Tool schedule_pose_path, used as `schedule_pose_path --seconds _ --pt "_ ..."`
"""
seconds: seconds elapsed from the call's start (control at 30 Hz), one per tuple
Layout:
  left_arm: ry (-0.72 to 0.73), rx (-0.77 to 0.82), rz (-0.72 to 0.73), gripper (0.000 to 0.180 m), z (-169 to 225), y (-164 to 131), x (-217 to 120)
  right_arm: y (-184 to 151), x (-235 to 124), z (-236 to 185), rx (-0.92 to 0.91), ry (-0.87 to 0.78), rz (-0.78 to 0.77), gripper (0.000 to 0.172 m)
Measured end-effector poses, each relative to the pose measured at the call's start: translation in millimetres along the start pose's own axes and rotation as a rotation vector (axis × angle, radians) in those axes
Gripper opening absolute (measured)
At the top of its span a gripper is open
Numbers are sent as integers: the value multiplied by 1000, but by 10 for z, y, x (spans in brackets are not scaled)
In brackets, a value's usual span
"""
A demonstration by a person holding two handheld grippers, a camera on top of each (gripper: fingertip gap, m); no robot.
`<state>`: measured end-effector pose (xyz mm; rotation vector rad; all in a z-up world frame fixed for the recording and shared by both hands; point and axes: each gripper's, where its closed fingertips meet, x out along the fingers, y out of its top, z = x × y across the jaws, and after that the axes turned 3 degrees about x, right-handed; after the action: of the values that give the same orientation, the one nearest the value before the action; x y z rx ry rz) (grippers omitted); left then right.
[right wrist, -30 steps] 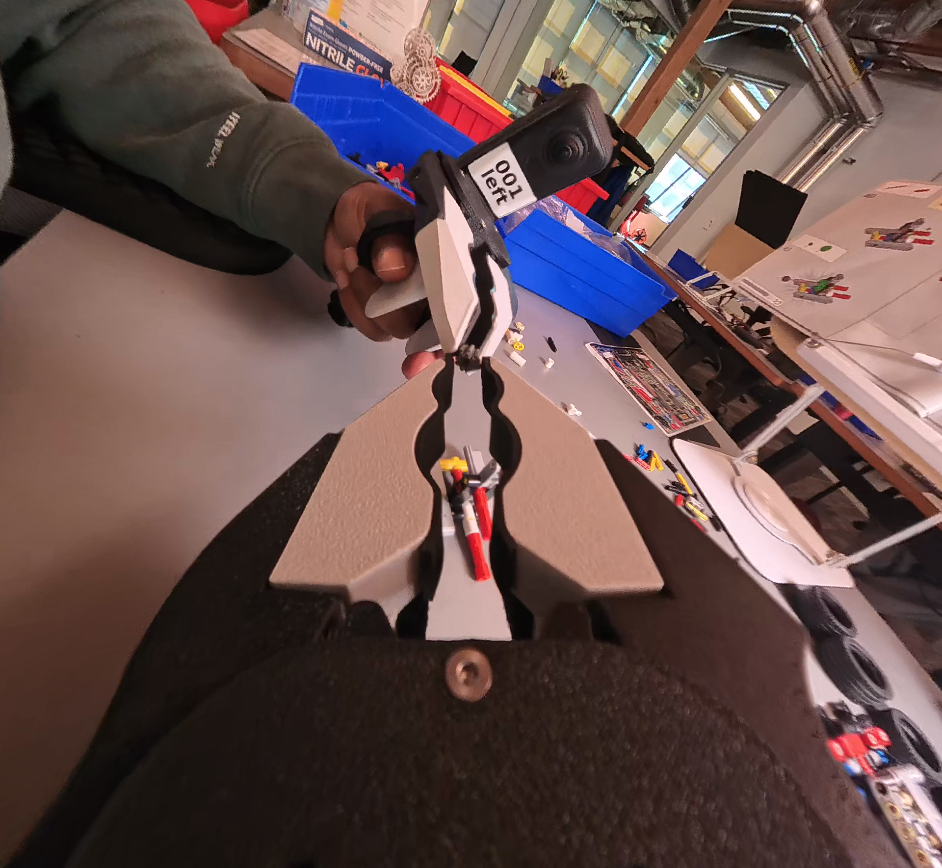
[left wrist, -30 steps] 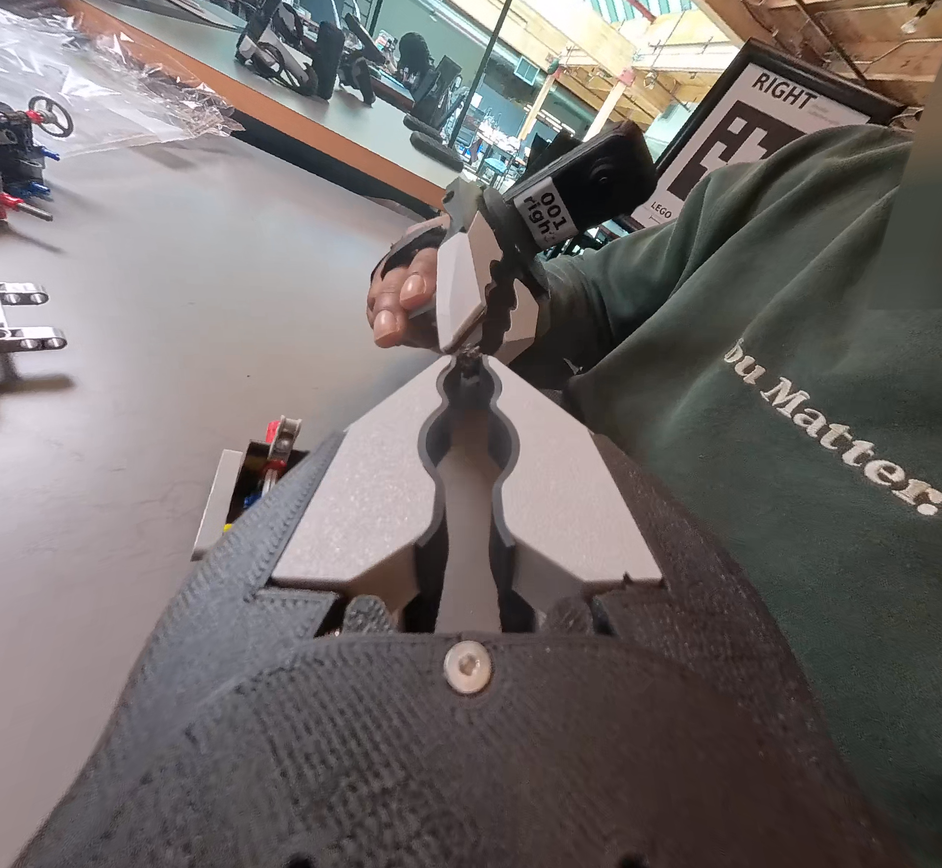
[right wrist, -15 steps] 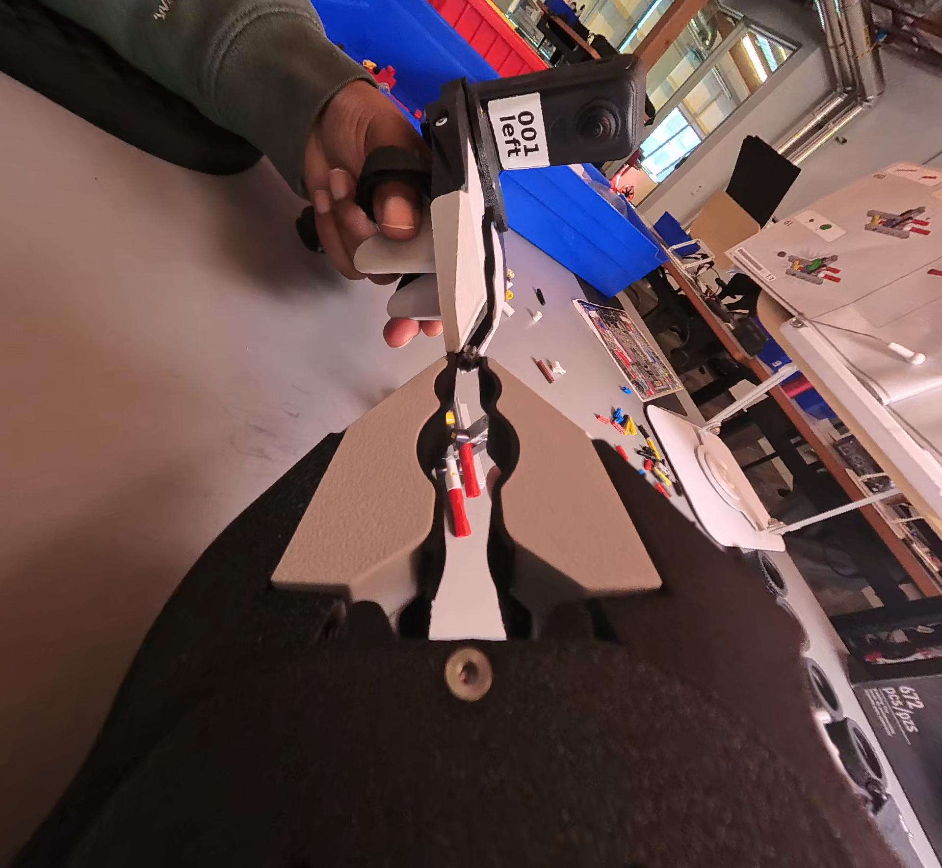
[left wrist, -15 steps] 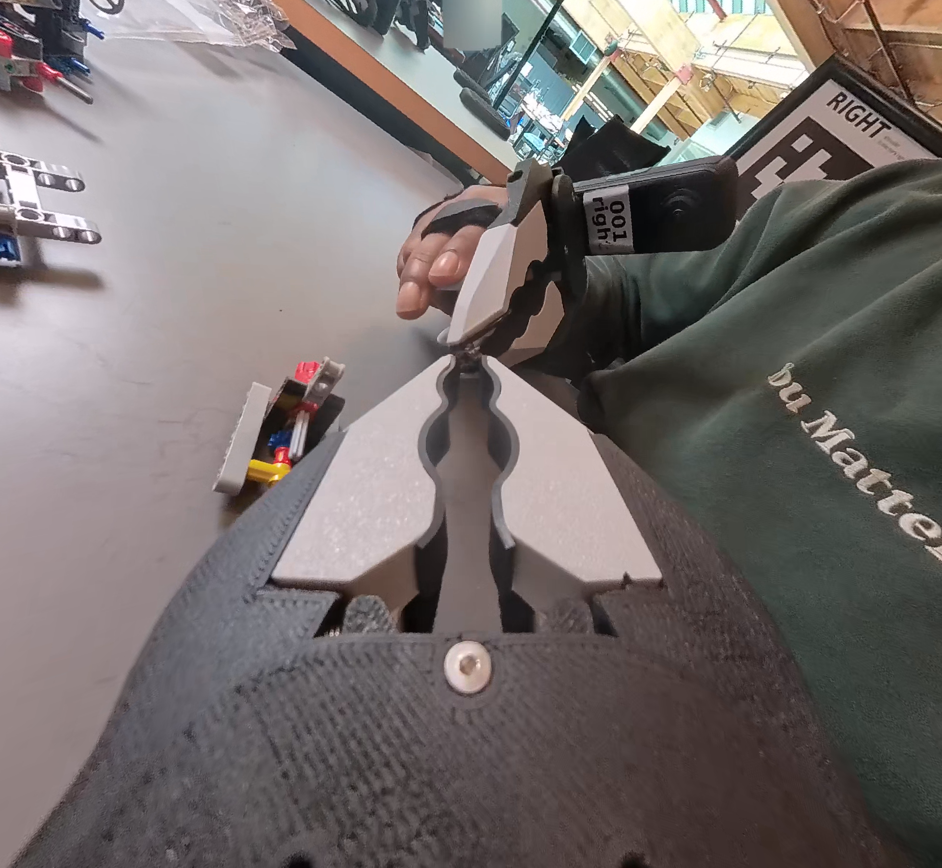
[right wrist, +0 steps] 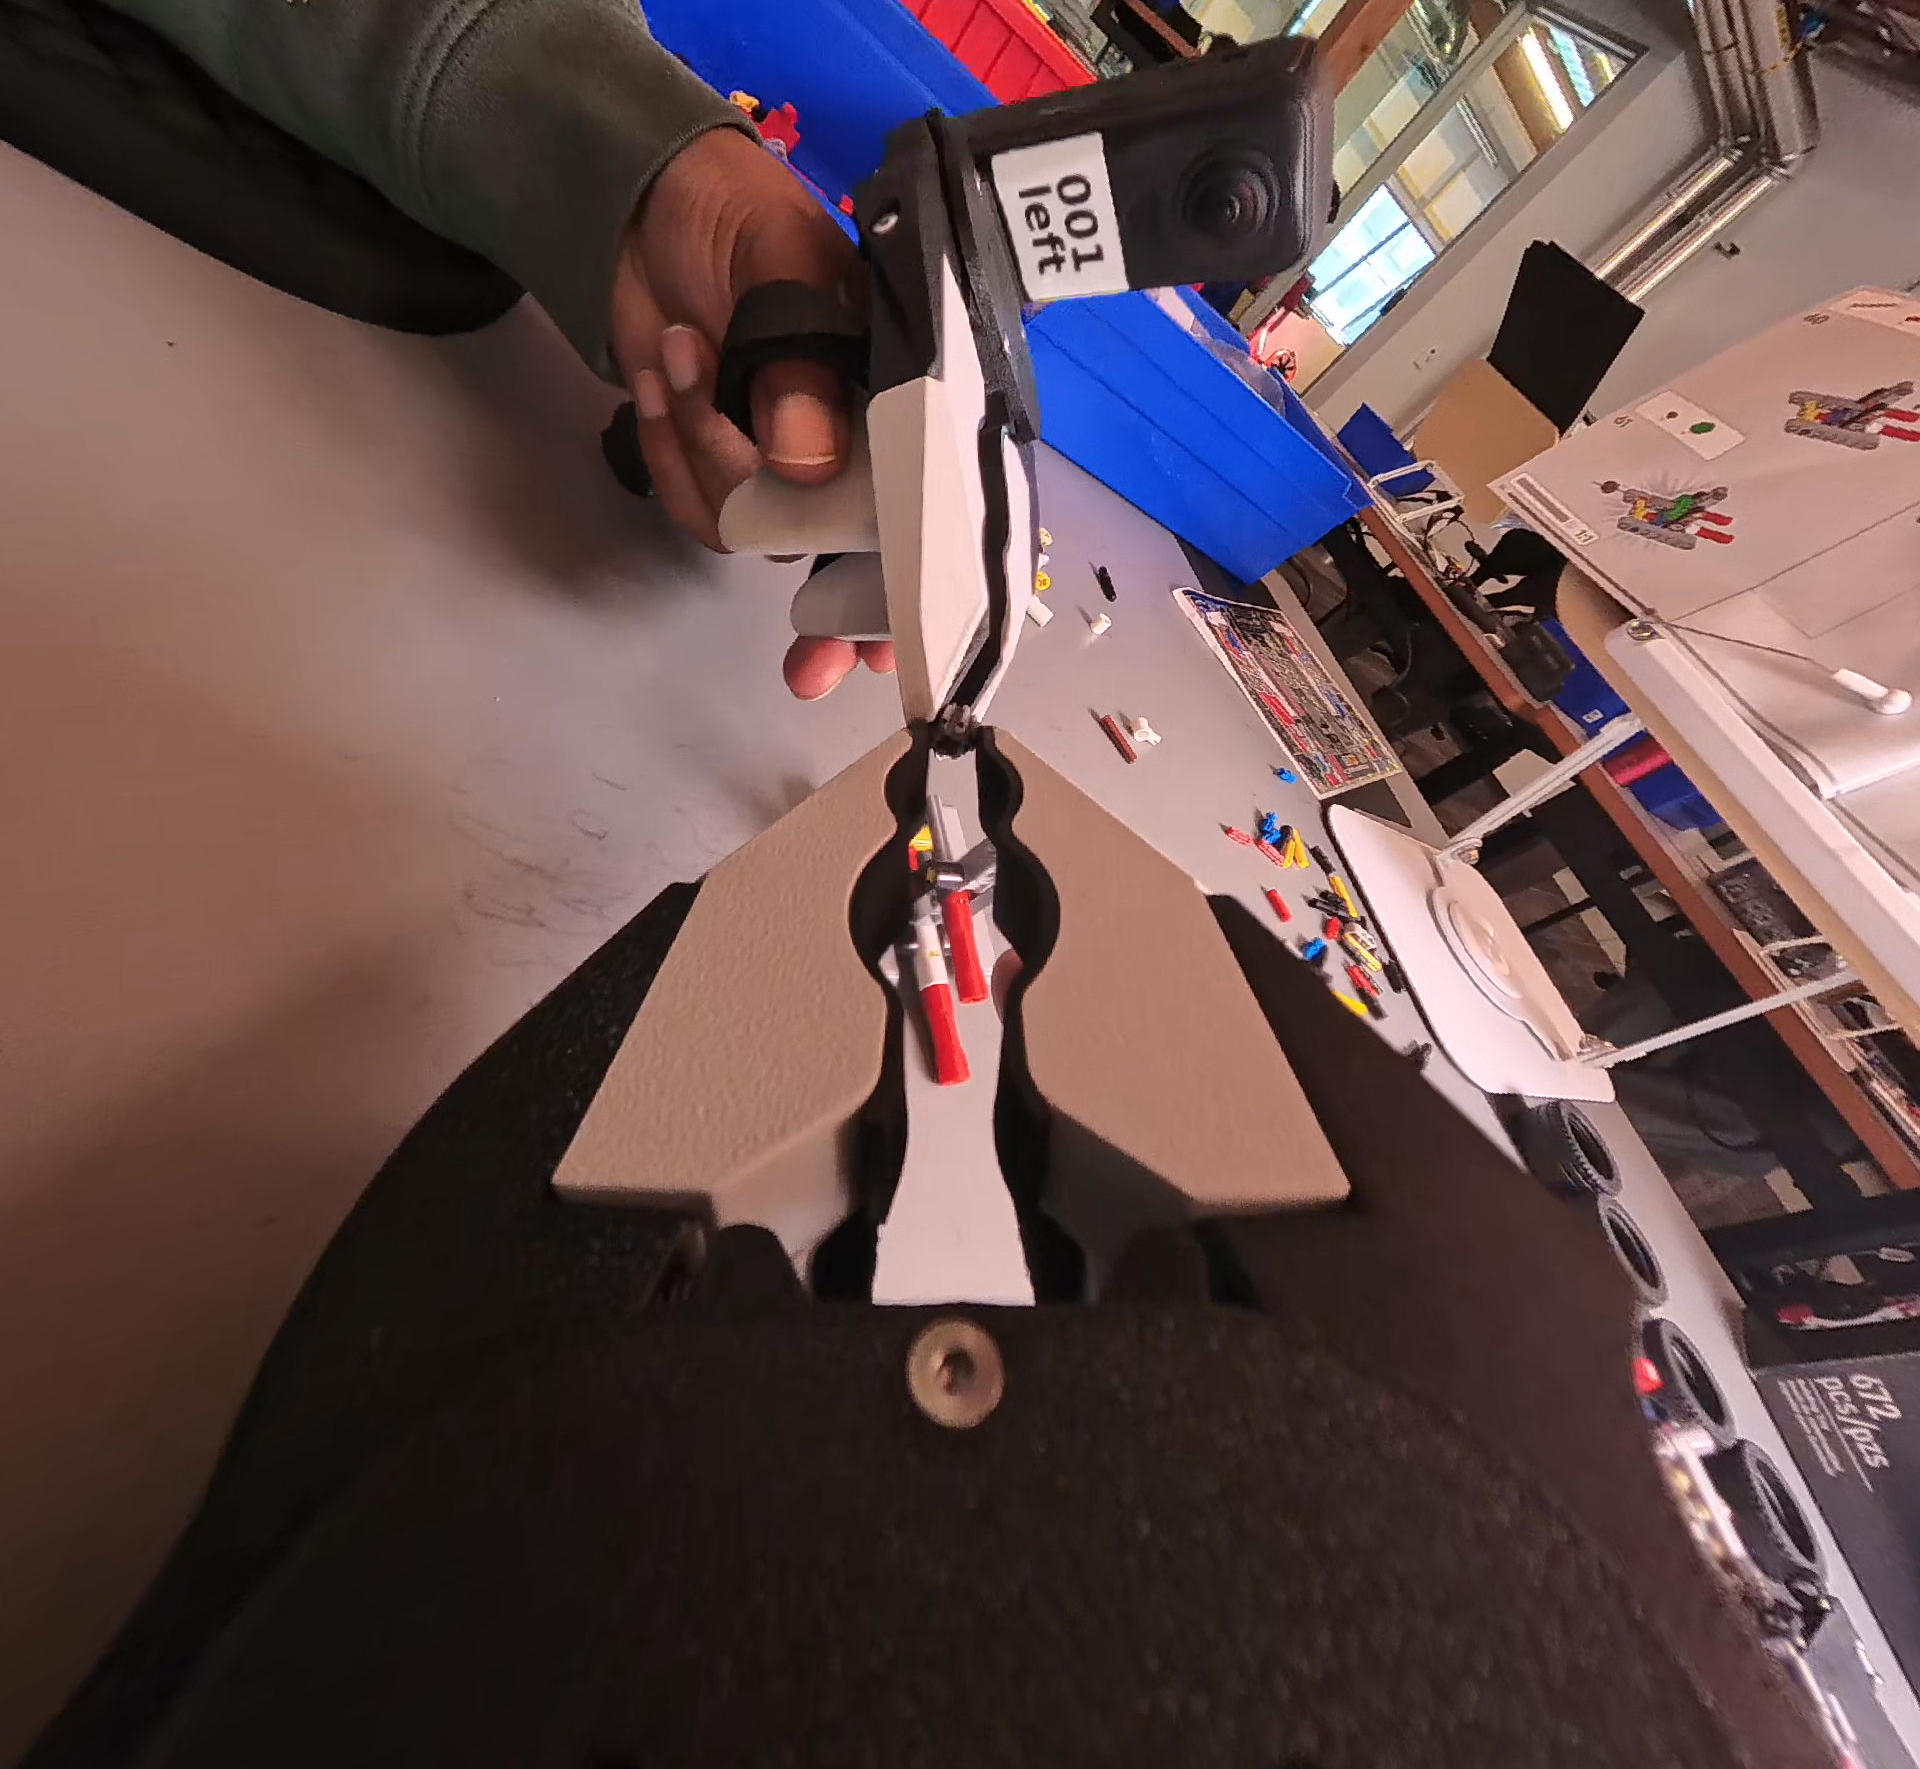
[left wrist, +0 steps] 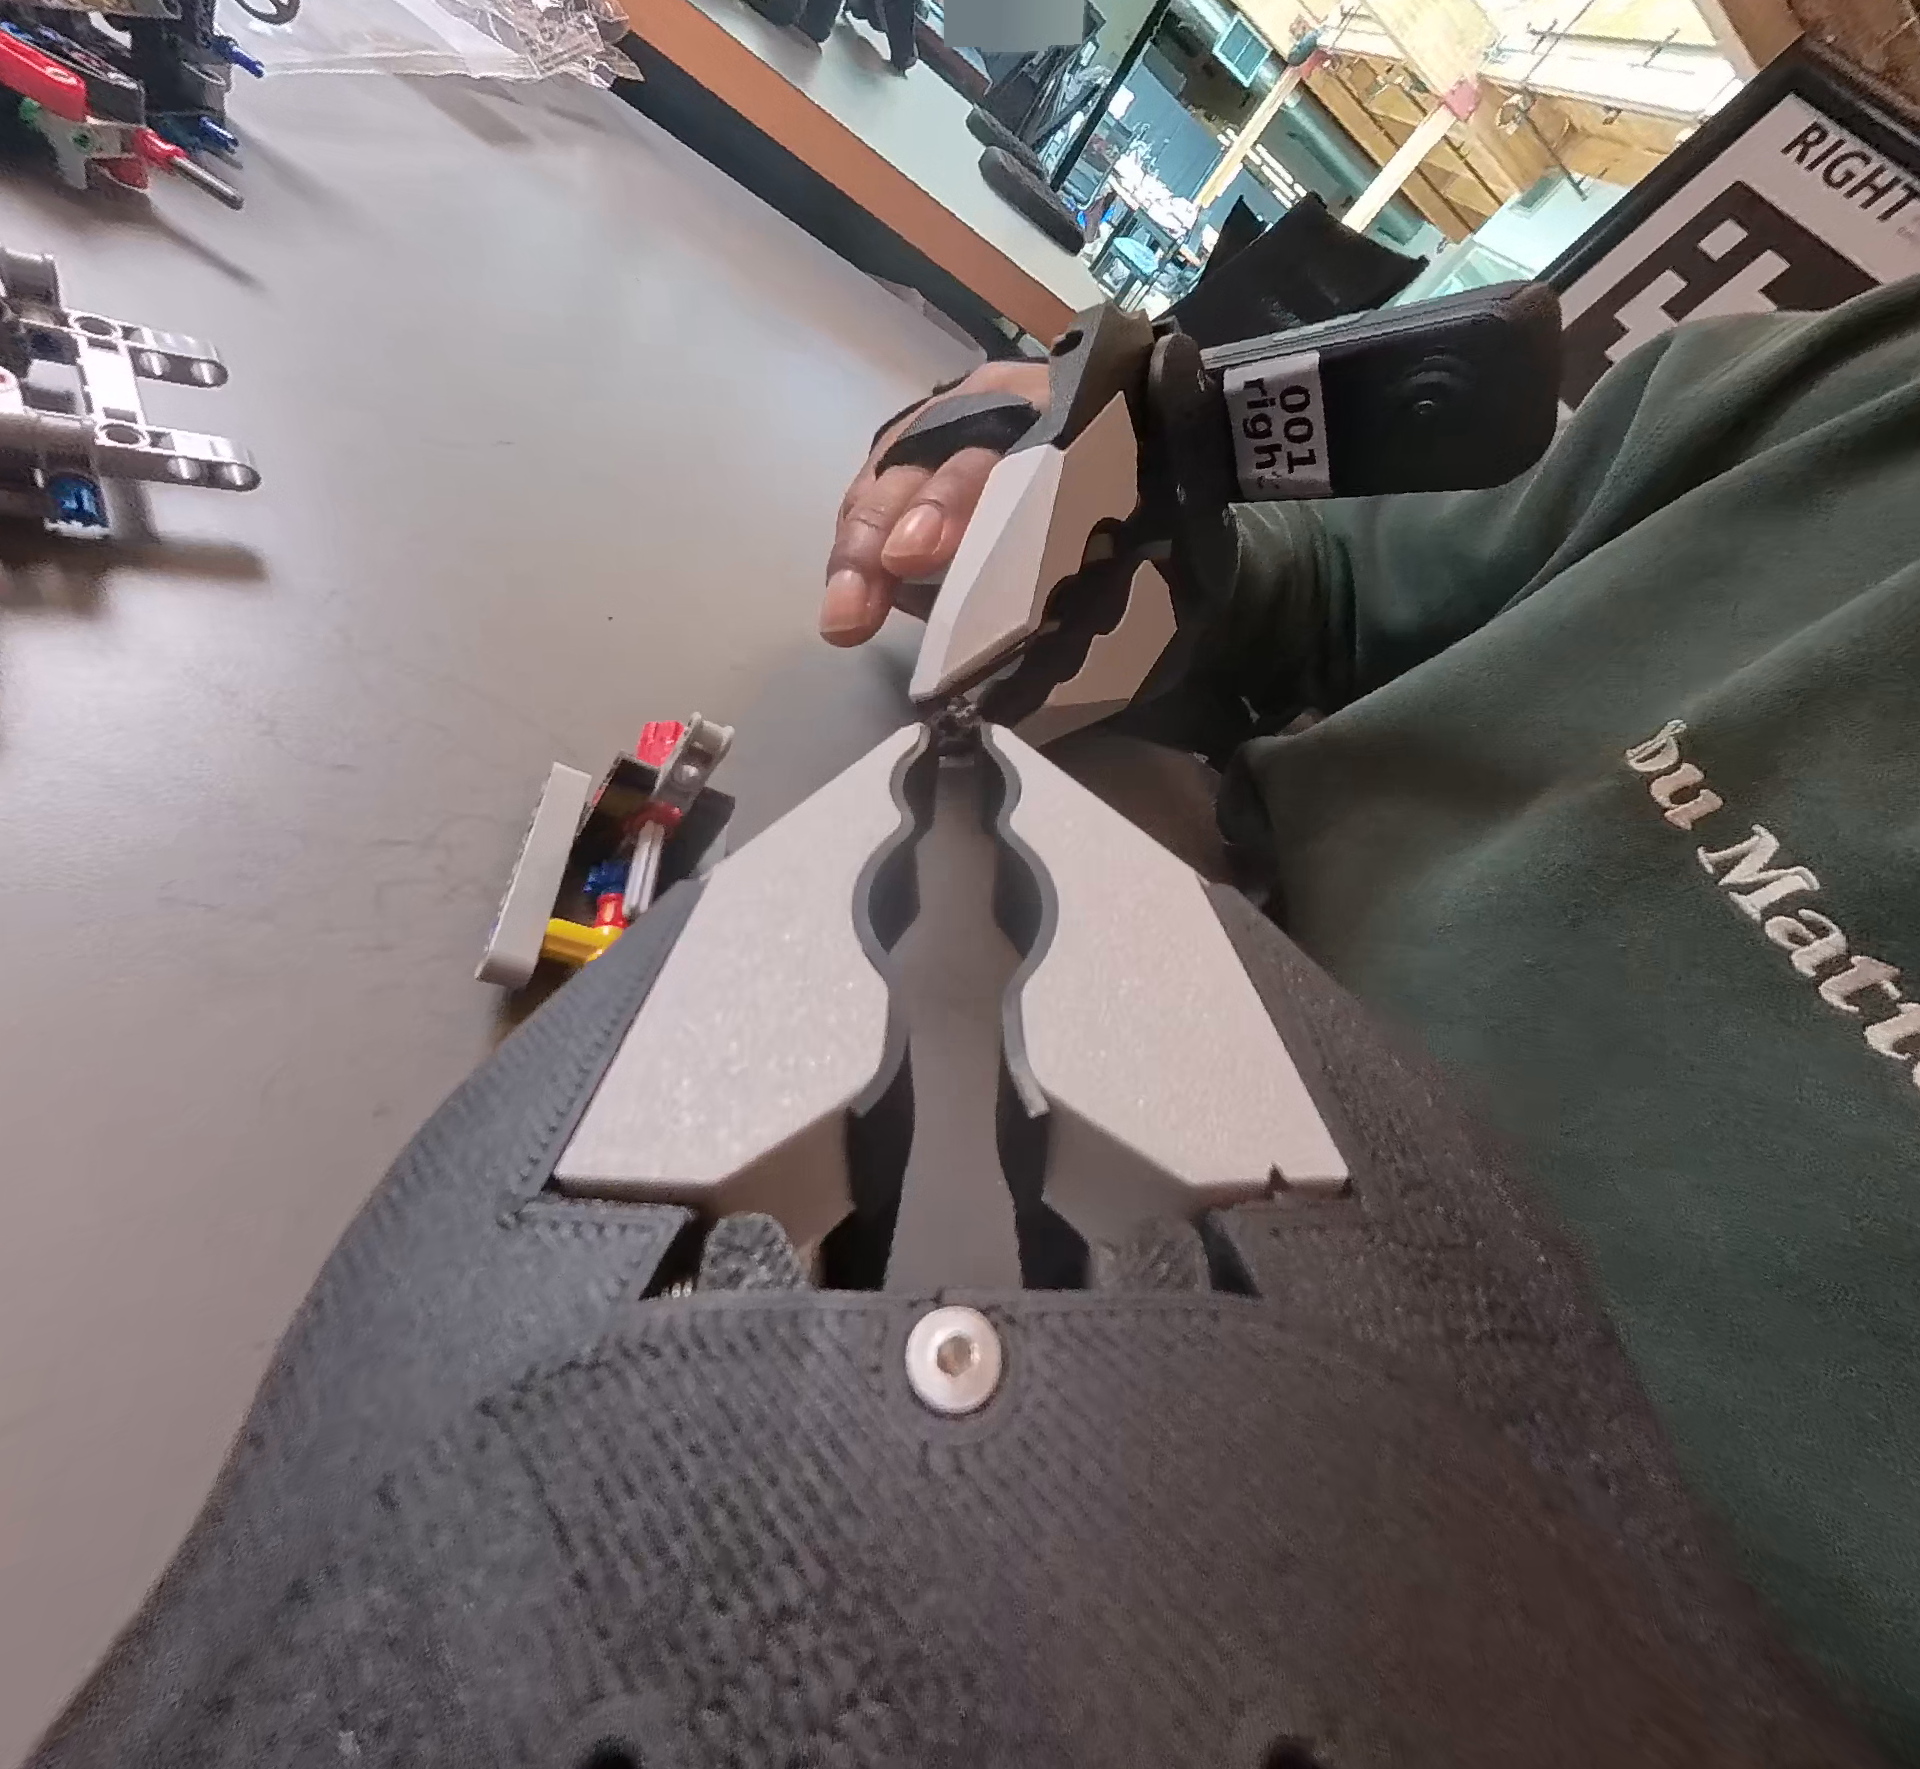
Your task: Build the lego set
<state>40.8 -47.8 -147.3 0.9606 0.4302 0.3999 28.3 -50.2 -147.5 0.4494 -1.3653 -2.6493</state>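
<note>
My left gripper [left wrist: 951,745] and my right gripper [right wrist: 951,740] meet tip to tip at the centre of both frames, each clamped on the same small dark gear-like piece [left wrist: 953,743] held in the air between them. My right gripper's tips pinch it from below in its own view, while my left gripper comes down on it from above there; what exactly the piece is I cannot tell, it is so small.

Just below the tips, in the left view's centre left, a little toy-brick assembly [left wrist: 613,862] of grey, black, red and yellow lies on the grey surface [left wrist: 436,493]. The right view shows the same assembly through the gap between my fingers, with two red pins sticking out.

Right of centre in the right view, loose small coloured bricks [right wrist: 1314,898] are scattered on the surface, with a printed sheet [right wrist: 1283,685] just beyond them and a white lamp base [right wrist: 1475,950] beside them.

Farther off, at the left edge of the left view, sits a grey beam frame [left wrist: 99,410], and a half-built toy vehicle [left wrist: 114,46] in the upper left. Blue bins [right wrist: 1143,410] stand at the top centre of the right view.
</note>
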Motion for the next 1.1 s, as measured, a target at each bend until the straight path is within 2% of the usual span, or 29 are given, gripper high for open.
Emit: schedule_pose_path --seconds 0.13,0.2,0.37,0.5,0.57,0.87,1.1 --pt "8 31 -21 5 -5 -27 0 -17 7 -23 12 10 -4 7" --pt "41 95 -49 5 -30 -41 -16 -31 15 -30 21 17 -11 8" --pt "322 354 -188 5 -432 -57 -395 -70 -17 60 62 -3 -20 12" --pt "419 339 -308 5 -763 -287 -727 -74 -34 123 107 -15 -14 12" --pt "429 339 -369 6 -838 -416 -799 -79 -37 117 106 -14 -20 11" --pt "482 431 -475 6 -892 -515 -851 -119 -64 153 98 -35 -48 10" --pt "494 449 -504 12 -876 -525 -872 -151 -60 161 104 -38 -61 9"
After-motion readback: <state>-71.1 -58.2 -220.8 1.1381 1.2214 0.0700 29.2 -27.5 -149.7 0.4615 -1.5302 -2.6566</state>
